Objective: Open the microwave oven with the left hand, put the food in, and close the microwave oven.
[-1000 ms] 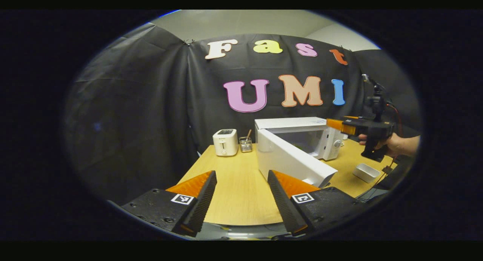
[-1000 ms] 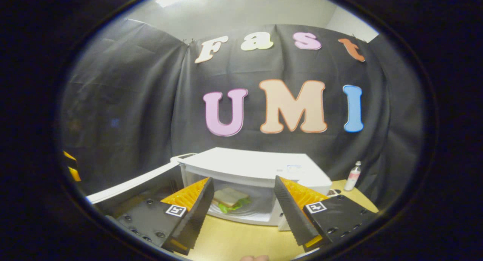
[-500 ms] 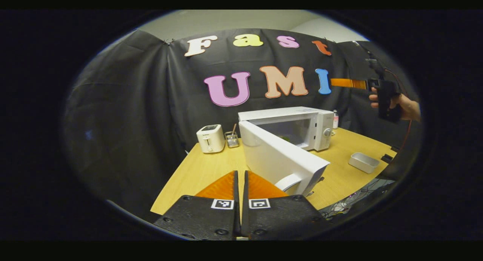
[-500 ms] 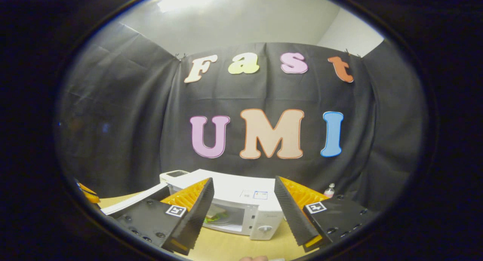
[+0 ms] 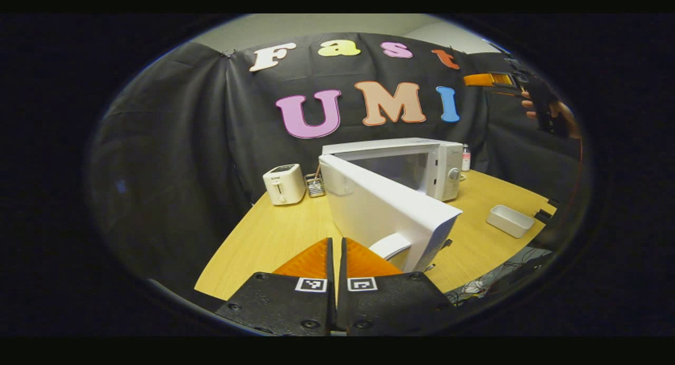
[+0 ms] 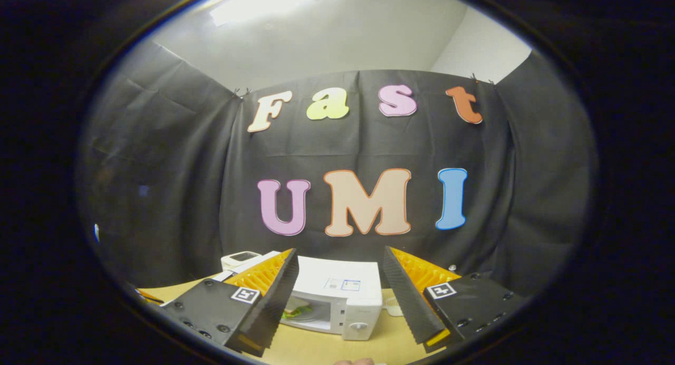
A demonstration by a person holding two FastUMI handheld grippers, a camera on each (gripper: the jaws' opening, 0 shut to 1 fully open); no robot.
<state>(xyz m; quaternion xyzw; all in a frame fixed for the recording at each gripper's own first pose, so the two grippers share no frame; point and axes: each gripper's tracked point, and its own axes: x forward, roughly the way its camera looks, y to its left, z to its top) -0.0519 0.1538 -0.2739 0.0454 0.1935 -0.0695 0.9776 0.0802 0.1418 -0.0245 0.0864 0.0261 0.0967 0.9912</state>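
Behind the open microwave door (image 5: 387,209), our left claw (image 5: 335,259) sits closed, empty; right claw (image 6: 337,296) gapes, empty. A glancing shove could shift the microwave (image 6: 337,296).

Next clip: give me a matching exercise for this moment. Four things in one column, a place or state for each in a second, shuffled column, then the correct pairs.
Things:
1. microwave door
2. sandwich
3. left gripper
4. right gripper

States:
A. fingers apart, holding nothing
B. swung open toward the table's front
C. fingers together, just in front of the door's handle
D. lying inside the microwave

Pairs: 1-B, 2-D, 3-C, 4-A
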